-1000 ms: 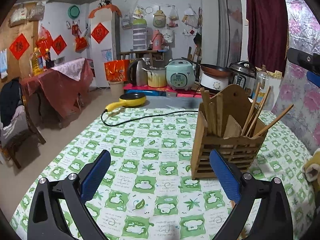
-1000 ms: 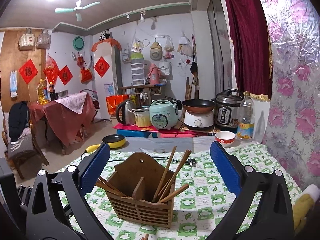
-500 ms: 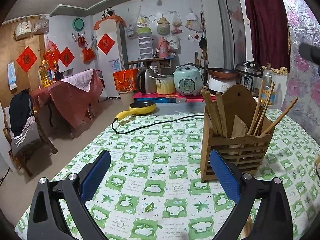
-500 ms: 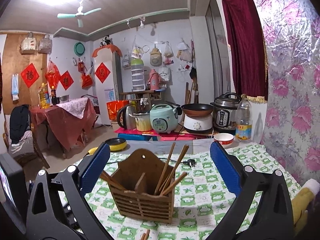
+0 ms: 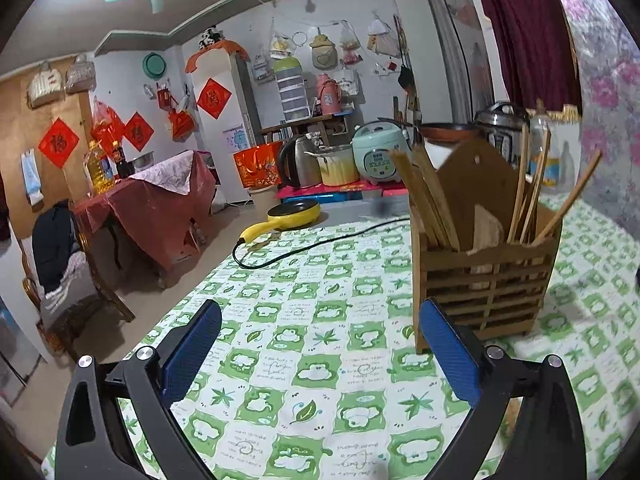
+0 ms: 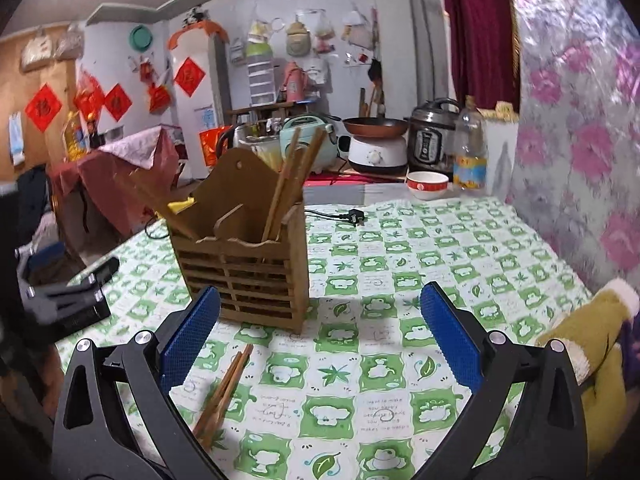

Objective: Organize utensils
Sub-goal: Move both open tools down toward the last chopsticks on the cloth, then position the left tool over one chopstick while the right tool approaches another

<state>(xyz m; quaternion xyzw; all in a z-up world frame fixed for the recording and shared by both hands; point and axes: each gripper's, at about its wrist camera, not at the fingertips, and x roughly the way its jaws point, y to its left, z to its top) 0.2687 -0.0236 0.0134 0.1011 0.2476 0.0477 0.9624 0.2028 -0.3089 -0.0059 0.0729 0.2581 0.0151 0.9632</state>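
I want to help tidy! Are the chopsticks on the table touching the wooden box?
Apart. The right wrist view shows tablecloth between the loose chopsticks and the wooden box.

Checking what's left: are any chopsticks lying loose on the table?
Yes, chopsticks lie on the tablecloth before the holder.

tablecloth (image 6: 460,248): white with green squares, leaf and cloud-like prints, under both tools
utensil holder (image 6: 244,264): brown slatted wood, just ahead of the right gripper's left pad
chopsticks (image 6: 222,392): light brown wood, loose on the cloth by that same pad
right gripper (image 6: 320,344): black frame, blue textured pads
left gripper (image 5: 320,356): black frame, blue pads
pan (image 5: 294,212): yellow, far ahead of the left gripper
cable (image 5: 320,240): black, beyond the left pads
bowl (image 6: 427,184): white with a red band, far ahead on the right
curtain (image 6: 476,32): dark red
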